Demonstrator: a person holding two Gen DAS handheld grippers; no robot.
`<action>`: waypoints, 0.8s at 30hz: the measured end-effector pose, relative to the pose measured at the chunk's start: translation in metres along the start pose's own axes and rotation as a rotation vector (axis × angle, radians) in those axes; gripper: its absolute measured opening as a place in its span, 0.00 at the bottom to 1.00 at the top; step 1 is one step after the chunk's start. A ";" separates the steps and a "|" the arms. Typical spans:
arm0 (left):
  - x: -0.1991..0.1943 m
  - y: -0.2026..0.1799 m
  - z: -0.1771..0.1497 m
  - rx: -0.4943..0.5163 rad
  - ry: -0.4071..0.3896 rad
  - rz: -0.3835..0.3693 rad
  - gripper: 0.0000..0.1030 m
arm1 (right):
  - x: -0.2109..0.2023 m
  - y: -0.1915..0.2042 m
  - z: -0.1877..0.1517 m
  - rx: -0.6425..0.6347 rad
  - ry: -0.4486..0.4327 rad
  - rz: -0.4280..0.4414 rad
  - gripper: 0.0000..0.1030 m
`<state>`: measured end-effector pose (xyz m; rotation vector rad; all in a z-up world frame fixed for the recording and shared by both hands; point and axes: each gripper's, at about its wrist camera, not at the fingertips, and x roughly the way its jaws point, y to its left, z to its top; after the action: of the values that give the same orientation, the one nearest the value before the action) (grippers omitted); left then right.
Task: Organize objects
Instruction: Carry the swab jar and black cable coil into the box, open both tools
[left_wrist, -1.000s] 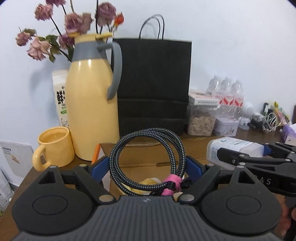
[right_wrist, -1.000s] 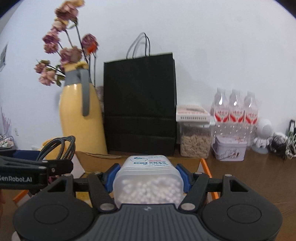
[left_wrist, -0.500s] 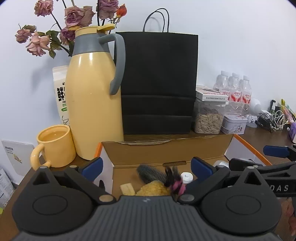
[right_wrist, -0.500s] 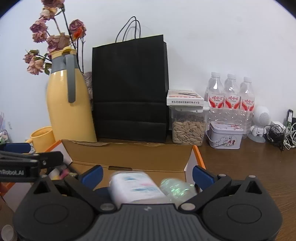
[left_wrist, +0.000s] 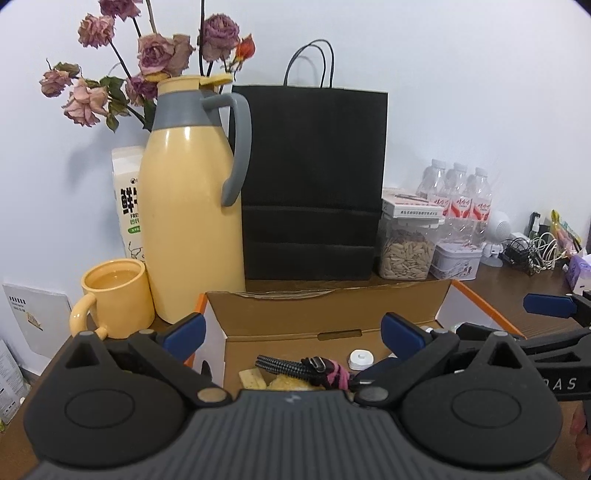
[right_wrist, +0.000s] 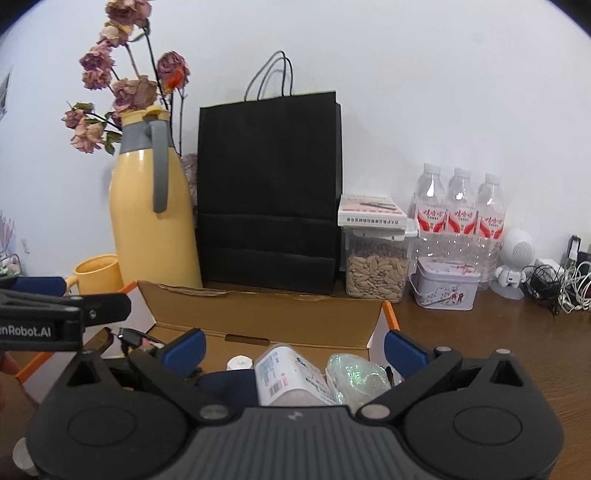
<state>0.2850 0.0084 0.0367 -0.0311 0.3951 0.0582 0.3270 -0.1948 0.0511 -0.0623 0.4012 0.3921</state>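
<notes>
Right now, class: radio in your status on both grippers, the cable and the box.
Left gripper open, jaws just widened, nothing between. Right gripper likewise. Braided cable and white tub lying in cardboard box. Nothing in the way.

Two fisheye views, each from just behind a hand-held tool, look slightly downward across an open cardboard box (left_wrist: 332, 314) toward a white wall. The left wrist camera sits close over the box's left half, the right wrist camera over its right. Both share the yellow jug (left_wrist: 188, 221), black paper bag (right_wrist: 269, 192) and water bottles (right_wrist: 458, 206).
</notes>
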 end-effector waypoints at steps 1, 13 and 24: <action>-0.004 0.000 0.000 -0.001 -0.005 -0.001 1.00 | -0.004 0.001 0.000 -0.003 -0.004 0.001 1.00; -0.070 0.006 -0.015 -0.030 -0.056 -0.006 1.00 | -0.071 0.011 -0.012 -0.026 -0.068 0.015 1.00; -0.114 0.017 -0.048 -0.016 -0.020 0.001 1.00 | -0.129 0.004 -0.053 -0.009 -0.045 0.017 1.00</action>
<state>0.1607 0.0174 0.0359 -0.0463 0.3749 0.0630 0.1967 -0.2445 0.0527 -0.0585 0.3554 0.4111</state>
